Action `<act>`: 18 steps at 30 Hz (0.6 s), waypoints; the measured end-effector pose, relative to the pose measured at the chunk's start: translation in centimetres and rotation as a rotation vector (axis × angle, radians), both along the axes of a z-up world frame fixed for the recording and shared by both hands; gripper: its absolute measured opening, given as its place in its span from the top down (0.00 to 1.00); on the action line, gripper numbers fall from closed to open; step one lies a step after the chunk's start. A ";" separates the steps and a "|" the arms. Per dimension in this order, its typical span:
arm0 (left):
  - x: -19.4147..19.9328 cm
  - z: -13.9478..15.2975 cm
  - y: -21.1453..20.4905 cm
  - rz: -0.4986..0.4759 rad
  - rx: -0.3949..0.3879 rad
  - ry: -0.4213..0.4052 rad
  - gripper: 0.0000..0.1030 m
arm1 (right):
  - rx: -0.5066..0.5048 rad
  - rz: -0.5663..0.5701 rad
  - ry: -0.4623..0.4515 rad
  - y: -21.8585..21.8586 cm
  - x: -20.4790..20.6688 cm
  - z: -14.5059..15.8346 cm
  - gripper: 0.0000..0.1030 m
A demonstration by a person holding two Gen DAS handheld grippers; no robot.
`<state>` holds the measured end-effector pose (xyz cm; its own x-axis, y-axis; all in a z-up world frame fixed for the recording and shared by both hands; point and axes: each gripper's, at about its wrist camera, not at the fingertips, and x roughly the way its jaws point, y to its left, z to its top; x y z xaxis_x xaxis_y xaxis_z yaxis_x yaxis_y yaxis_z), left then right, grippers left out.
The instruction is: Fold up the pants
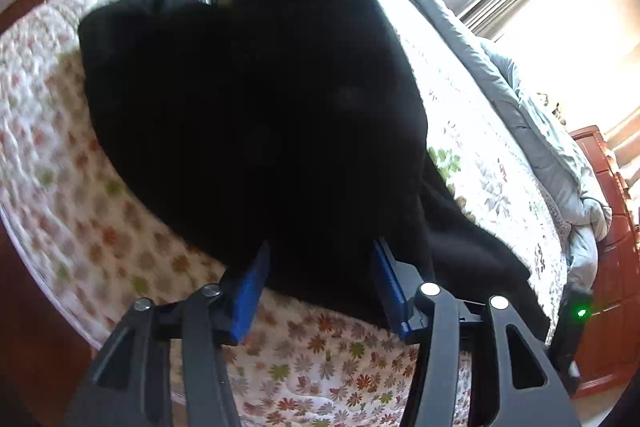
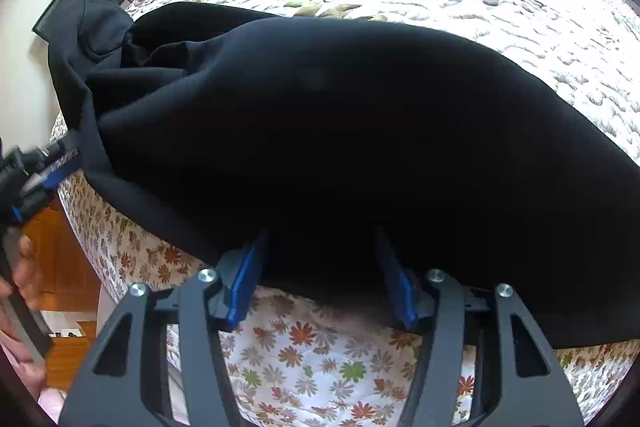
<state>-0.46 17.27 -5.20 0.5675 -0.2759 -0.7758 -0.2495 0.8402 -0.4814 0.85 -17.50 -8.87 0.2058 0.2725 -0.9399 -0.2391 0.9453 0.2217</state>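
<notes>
Two grippers are hanging over the near edge of the black pants (image 1: 256,115), which are lying heaped on the flowered quilt (image 1: 60,147) of a bed. Starting on the left, the left gripper (image 1: 320,267) is standing with its blue jaws spread, dark cloth lying between them but no pad pressing on it, so nothing is being gripped there. Moving right, the right gripper (image 2: 320,259) is showing the same: jaws apart, straddling the hem of the pants (image 2: 340,131) without pinching. Judging from this, a fold is being set down or a fresh grip is being sought. To do it well, both should be taking one layer edge at matching spots, closing fully before lifting, and keeping the cloth taut between them. The bunched part at far left of the right view is looking likely to spoil a flat fold unless smoothed first
</notes>
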 end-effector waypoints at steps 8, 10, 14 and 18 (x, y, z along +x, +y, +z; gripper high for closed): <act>7.1 5.0 4.8 0.066 -0.035 -0.030 0.35 | -0.004 0.006 -0.014 0.8 -0.1 -0.5 0.42; 9.8 7.1 4.5 0.044 0.033 -0.029 0.35 | 0.004 0.001 -0.016 0.5 -0.2 -0.6 0.42; 13.2 9.1 2.5 -0.014 0.141 0.019 0.28 | 0.003 -0.002 -0.023 0.2 -0.4 -0.8 0.40; 17.2 8.7 0.0 -0.045 0.239 0.134 0.24 | -0.003 -0.002 -0.028 0.3 -0.4 -1.0 0.40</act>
<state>16.70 17.27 3.54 0.4470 -0.0987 -0.8891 -0.2575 0.9376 -0.2336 0.42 -17.18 -9.89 0.2328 0.2697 -0.9344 -0.2432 0.9464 0.2126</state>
